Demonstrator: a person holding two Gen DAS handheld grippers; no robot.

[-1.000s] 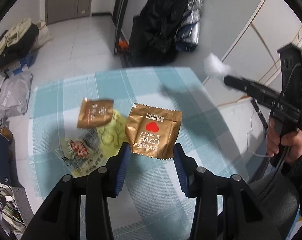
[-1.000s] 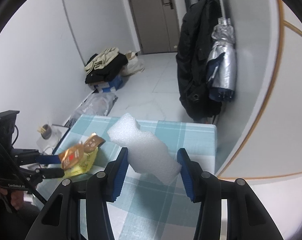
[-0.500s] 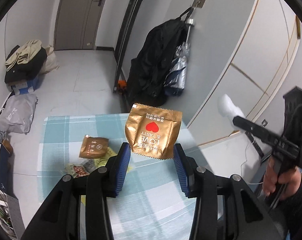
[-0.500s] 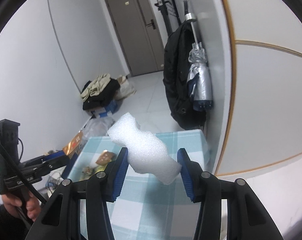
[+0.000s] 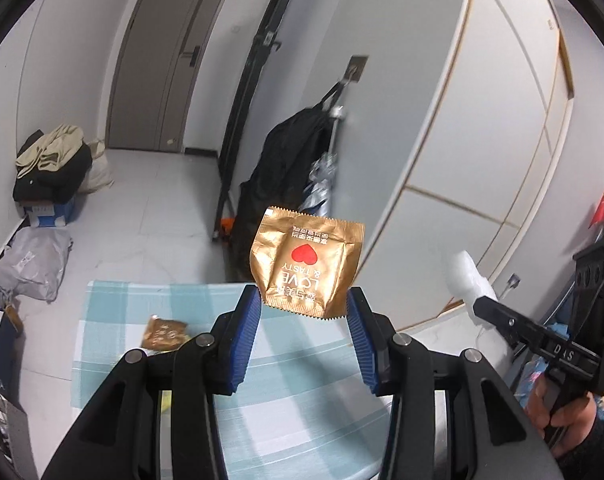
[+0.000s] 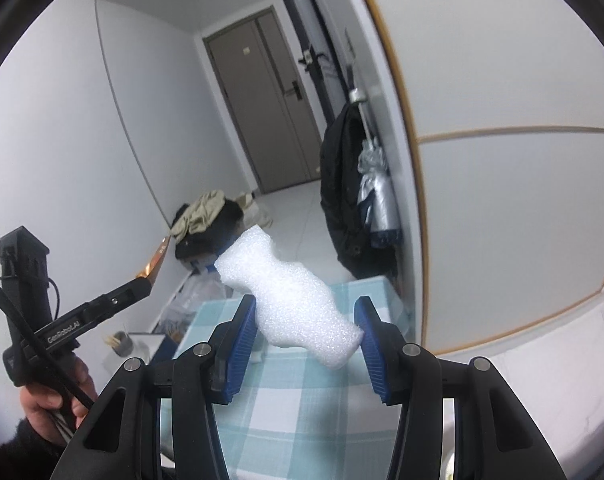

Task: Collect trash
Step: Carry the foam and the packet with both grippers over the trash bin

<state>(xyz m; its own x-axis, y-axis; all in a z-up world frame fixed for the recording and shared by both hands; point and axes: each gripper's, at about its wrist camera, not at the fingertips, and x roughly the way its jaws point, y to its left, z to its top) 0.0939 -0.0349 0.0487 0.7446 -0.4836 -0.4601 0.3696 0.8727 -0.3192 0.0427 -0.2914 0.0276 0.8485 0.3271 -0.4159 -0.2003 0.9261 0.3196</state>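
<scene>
My left gripper (image 5: 303, 310) is shut on a gold snack wrapper (image 5: 307, 262) with a red heart, held in the air above the table. My right gripper (image 6: 305, 320) is shut on a white foam piece (image 6: 292, 292), also lifted over the table. In the left wrist view the foam piece (image 5: 467, 276) shows at the right, in the other gripper's black fingers. The right wrist view catches the gold wrapper (image 6: 158, 258) edge-on at the left. A smaller brown wrapper (image 5: 164, 332) lies on the blue-checked tablecloth (image 5: 302, 380), with a yellow scrap partly hidden behind my left finger.
A black coat (image 5: 280, 172) and a folded silver umbrella (image 6: 375, 200) hang on the wall beyond the table. Clothes on a box (image 5: 50, 176) and a grey bag (image 5: 30, 264) sit on the tiled floor at the left. A closed door (image 5: 170, 64) is at the back.
Both grippers have risen and tilted up, keeping their loads. The table and its remaining wrappers have dropped low in both views; the door and wall fill more of them.
</scene>
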